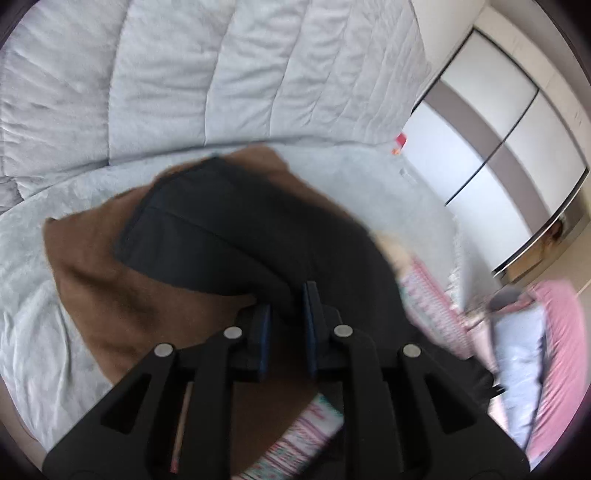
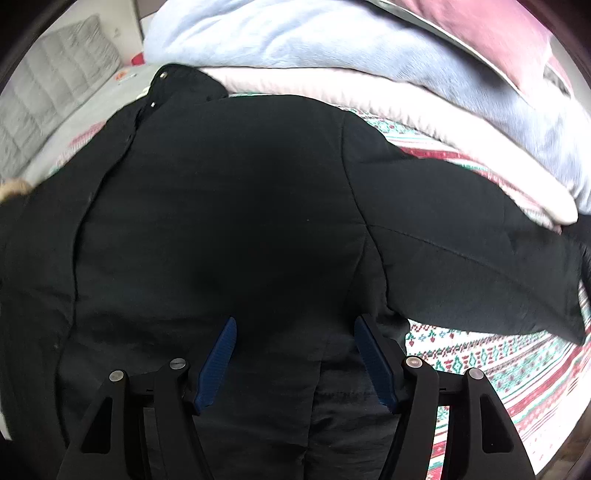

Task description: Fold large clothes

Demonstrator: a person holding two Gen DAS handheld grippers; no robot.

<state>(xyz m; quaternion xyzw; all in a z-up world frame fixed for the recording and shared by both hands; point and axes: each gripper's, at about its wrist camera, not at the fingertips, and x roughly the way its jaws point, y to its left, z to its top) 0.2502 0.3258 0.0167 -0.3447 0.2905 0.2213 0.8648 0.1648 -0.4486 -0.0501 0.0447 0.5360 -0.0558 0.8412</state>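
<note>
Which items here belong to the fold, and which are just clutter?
In play:
- black coat
- left gripper, jaws pinching coat fabric
- right gripper, jaws open over the coat

Lying about:
- patterned bedspread
- blue blanket
- pink pillow
- grey headboard

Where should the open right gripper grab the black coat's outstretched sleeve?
Probably the sleeve near its far end. It lies flat over the patterned bedspread, running right from the black coat. Bring the right gripper from above, one of its fingers on each long edge, pinching across the width.
</note>
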